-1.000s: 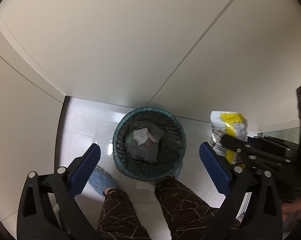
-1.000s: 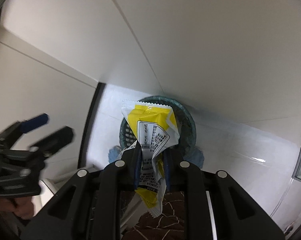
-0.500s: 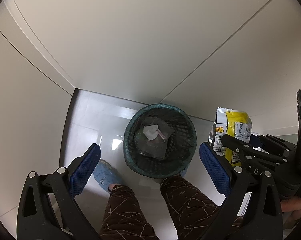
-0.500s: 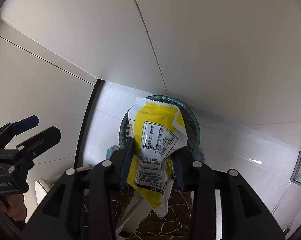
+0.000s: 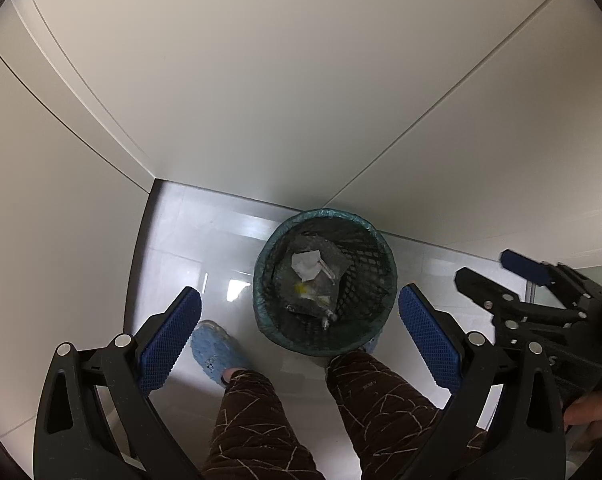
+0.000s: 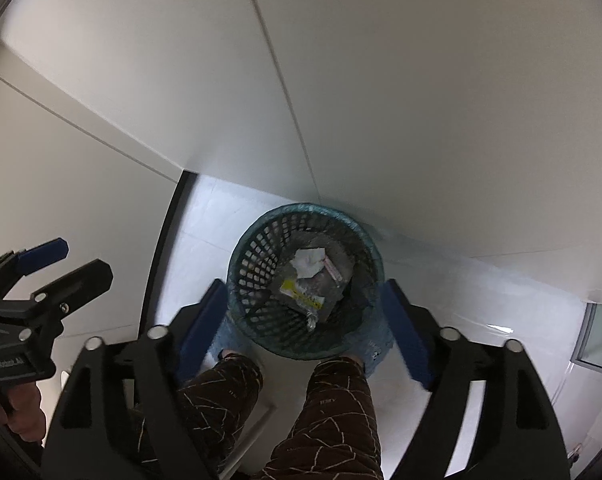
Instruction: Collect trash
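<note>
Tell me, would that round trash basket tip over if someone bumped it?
Probably fairly easily. The trash basket has open mesh walls, so it looks light, and only a few light-looking bits, like a yellow wrapper and crumpled white paper, weigh it down. It stands upright on a glossy floor, so it might slide before tipping.

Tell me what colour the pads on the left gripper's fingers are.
Blue, with a fine textured grid on the pads. They show best in the left wrist view.

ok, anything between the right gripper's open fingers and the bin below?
Nothing. In the right wrist view the right gripper is open and empty, with only air down to the bin; the yellow wrapper lies inside.
</note>
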`<state>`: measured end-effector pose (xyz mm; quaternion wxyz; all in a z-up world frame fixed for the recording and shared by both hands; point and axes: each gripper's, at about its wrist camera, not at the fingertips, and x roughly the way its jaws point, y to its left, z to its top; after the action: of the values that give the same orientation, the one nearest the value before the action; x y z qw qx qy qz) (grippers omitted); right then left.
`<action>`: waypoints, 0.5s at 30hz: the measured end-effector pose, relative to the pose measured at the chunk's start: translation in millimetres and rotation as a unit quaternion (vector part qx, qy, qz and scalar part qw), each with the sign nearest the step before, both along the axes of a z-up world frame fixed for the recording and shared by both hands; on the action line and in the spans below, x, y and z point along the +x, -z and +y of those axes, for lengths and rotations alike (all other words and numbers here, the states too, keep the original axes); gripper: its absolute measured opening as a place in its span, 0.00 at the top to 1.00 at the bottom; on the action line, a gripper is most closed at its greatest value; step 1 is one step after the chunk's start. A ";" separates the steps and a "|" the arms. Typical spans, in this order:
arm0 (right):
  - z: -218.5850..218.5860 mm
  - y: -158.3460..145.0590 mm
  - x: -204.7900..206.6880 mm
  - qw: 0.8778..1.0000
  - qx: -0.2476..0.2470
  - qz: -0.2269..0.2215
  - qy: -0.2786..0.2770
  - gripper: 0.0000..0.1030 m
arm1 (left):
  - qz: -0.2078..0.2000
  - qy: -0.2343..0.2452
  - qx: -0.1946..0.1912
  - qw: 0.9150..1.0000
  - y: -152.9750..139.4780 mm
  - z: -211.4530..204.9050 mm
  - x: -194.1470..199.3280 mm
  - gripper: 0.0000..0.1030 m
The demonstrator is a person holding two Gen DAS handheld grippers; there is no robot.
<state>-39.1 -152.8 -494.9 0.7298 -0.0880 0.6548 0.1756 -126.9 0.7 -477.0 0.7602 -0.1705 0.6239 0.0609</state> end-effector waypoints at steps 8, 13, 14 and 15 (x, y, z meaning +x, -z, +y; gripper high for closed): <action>-14.4 -65.5 -0.9 0.999 -0.005 -0.041 0.026 0.07 | -0.013 0.003 0.004 1.000 -34.7 3.9 -1.3 0.06; -24.7 -140.1 -7.0 0.994 0.008 -0.098 0.039 0.07 | -0.049 0.008 0.003 0.999 -97.2 1.0 -5.5 0.06; -26.5 -157.0 -8.5 0.993 0.011 -0.109 0.043 0.07 | -0.055 0.010 0.008 0.998 -112.1 -1.0 -6.7 0.06; -29.5 -172.1 -9.0 0.992 0.013 -0.115 0.048 0.07 | -0.059 0.012 0.015 0.998 -126.3 -3.6 -7.8 0.06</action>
<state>-48.1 -182.3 -322.8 0.8092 -0.0670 0.5673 0.1376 -134.7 -2.8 -350.7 0.7989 -0.1547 0.5790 0.0508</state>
